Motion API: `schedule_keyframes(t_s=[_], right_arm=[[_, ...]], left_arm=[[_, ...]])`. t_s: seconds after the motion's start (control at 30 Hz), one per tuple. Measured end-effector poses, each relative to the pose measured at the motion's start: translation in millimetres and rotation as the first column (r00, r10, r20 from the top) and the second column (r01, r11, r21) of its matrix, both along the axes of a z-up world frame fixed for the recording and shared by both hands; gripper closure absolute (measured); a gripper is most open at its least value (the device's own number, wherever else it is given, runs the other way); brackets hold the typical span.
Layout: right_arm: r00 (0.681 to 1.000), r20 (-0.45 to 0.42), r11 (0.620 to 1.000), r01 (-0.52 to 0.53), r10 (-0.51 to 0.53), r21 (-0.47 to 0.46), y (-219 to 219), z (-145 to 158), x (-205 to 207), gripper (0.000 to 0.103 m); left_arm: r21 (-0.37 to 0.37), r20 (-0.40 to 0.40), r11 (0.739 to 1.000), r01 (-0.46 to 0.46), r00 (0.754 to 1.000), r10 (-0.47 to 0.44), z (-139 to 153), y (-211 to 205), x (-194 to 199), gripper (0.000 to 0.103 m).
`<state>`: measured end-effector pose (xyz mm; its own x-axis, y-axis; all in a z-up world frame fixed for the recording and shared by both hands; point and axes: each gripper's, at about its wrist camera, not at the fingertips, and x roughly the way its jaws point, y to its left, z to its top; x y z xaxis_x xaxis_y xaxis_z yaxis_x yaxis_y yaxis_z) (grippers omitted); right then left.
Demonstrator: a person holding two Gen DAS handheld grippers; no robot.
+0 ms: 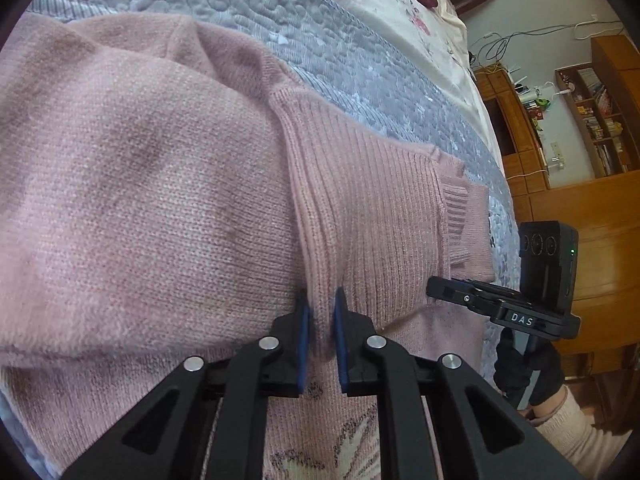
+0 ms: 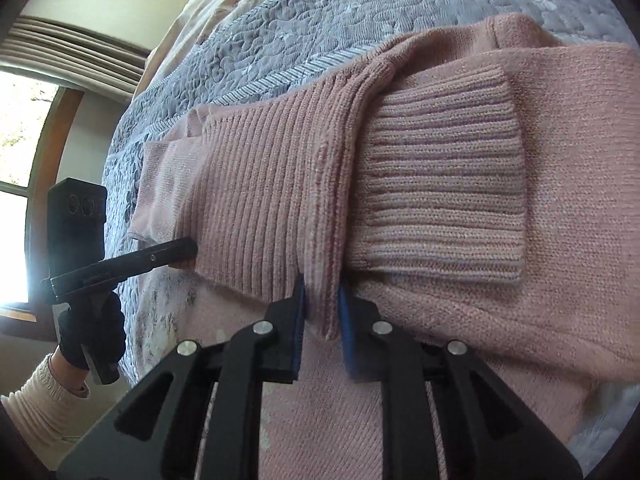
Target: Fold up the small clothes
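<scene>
Pink sweater (image 1: 140, 200): lies on the bed (image 1: 320, 48), ribbed hem pinched in both jaws. Left gripper (image 1: 320, 332) and right gripper (image 2: 322, 312) clamp that hem, apparently to carry the fold over evenly.

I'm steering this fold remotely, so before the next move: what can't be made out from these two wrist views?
- Pink knitted sweater: its full outline is cut off by both views' edges.
- Grip depth of left gripper and right gripper: each pinches a ribbed fold, but the layers between the blue pads are hidden.
- Grey quilted bedspread: the part under the sweater is covered.
- Patterned patch near the left view's bottom edge: hidden by the gripper body.
</scene>
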<state>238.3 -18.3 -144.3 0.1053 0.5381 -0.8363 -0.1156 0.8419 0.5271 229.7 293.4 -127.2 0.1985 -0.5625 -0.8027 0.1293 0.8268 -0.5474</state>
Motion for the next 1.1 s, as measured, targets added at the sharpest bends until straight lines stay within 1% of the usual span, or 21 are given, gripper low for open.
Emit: schedule_keyframes(t_s=[0.03, 0.07, 0.1, 0.13, 0.2, 0.27, 0.3, 0.33, 0.4, 0.47, 0.53, 0.57, 0.6, 0.63, 0.67, 0.73, 0.8, 0.9, 1.0, 1.1], right_arm=[[1.0, 0.03, 1.0, 0.003, -0.003, -0.003, -1.6, 10.4, -6.5, 0.083], [0.998, 0.057, 1.0, 0.007, -0.006, -0.004, -3.9, 21.3, -14.4, 0.079], [0.997, 0.081, 1.0, 0.012, -0.012, -0.002, -8.2, 32.4, -24.7, 0.077], [0.995, 0.099, 1.0, 0.015, -0.015, 0.001, -12.6, 41.8, -36.4, 0.075], [0.992, 0.128, 1.0, 0.013, -0.012, -0.008, -21.3, 58.1, -64.8, 0.073], [0.989, 0.146, 0.999, 0.007, -0.002, -0.032, -30.3, 70.1, -96.2, 0.069], [0.988, 0.155, 0.999, 0.004, 0.002, -0.044, -34.3, 75.1, -114.4, 0.066], [0.986, 0.166, 0.999, 0.003, 0.006, -0.053, -39.3, 79.6, -133.0, 0.064], [0.983, 0.186, 0.998, 0.004, 0.008, -0.066, -46.4, 86.8, -173.9, 0.063], [0.98, 0.201, 0.997, 0.016, 0.001, -0.081, -50.5, 90.7, -213.5, 0.06], [0.979, 0.203, 0.994, 0.039, -0.017, -0.101, -56.6, 93.0, -254.1, 0.059], [0.981, 0.192, 0.995, 0.051, -0.033, -0.091, -60.0, 93.2, -273.4, 0.059], [0.983, 0.175, 0.994, 0.072, -0.058, -0.076, -65.3, 93.4, -293.6, 0.059], [0.984, 0.161, 0.993, 0.095, -0.082, -0.073, -69.5, 93.3, -311.4, 0.059], [0.984, 0.145, 0.99, 0.113, -0.1, -0.081, -72.5, 93.2, -329.4, 0.057], [0.987, 0.113, 0.987, 0.125, -0.113, -0.105, -76.3, 89.6, -357.9, 0.05], [0.989, 0.088, 0.984, 0.129, -0.119, -0.126, -79.5, 83.0, -378.6, 0.05], [0.989, 0.052, 0.98, 0.143, -0.137, -0.135, -81.1, 68.4, -396.7, 0.05], [0.983, 0.02, 0.977, 0.186, -0.185, -0.108, -82.3, 54.8, -402.0, 0.05], [0.974, -0.017, 0.971, 0.225, -0.227, -0.082, -82.5, 41.1, -398.1, 0.051]], left_arm=[[0.039, 0.037, 0.999, 0.0, 0.999, -0.001, 9.1, -1.1, -8.7, 0.087], [0.073, 0.076, 0.997, 0.001, 0.997, -0.007, 18.4, -2.0, -19.2, 0.078], [0.106, 0.108, 0.994, -0.001, 0.994, -0.011, 27.3, -1.8, -31.7, 0.073], [0.134, 0.136, 0.991, -0.004, 0.991, -0.014, 35.3, -0.6, -45.3, 0.065], [0.167, 0.179, 0.986, -0.01, 0.984, -0.02, 48.2, 4.6, -75.0, 0.065], [0.197, 0.205, 0.98, -0.029, 0.979, -0.012, 56.8, 12.9, -107.4, 0.06], [0.201, 0.217, 0.979, -0.037, 0.976, -0.007, 59.8, 17.7, -124.4, 0.059], [0.21, 0.23, 0.977, -0.049, 0.973, -0.001, 62.5, 22.0, -140.8, 0.059], [0.241, 0.256, 0.967, -0.076, 0.966, 0.012, 66.0, 33.7, -176.5, 0.059], [0.25, 0.273, 0.962, -0.108, 0.961, 0.036, 68.3, 46.7, -213.5, 0.057], [0.274, 0.255, 0.952, -0.137, 0.965, 0.066, 68.1, 60.8, -247.0, 0.056], [0.282, 0.249, 0.948, -0.148, 0.966, 0.077, 68.5, 68.4, -263.3, 0.056], [0.278, 0.248, 0.946, -0.167, 0.964, 0.097, 69.0, 77.3, -280.7, 0.056], [0.268, 0.231, 0.946, -0.185, 0.965, 0.123, 67.8, 87.0, -297.1, 0.052], [0.26, 0.205, 0.947, -0.189, 0.969, 0.137, 65.5, 96.3, -311.9, 0.05], [0.268, 0.182, 0.942, -0.202, 0.971, 0.156, 61.2, 110.0, -338.1, 0.05], [0.279, 0.157, 0.939, -0.2, 0.974, 0.161, 54.3, 121.1, -357.0, 0.049], [0.276, 0.133, 0.943, -0.189, 0.979, 0.157, 40.2, 129.4, -374.8, 0.049], [0.222, 0.094, 0.957, -0.185, 0.981, 0.168, 27.1, 132.8, -381.2, 0.049], [0.195, 0.053, 0.963, -0.185, 0.983, 0.178, 14.8, 129.2, -380.6, 0.049]])
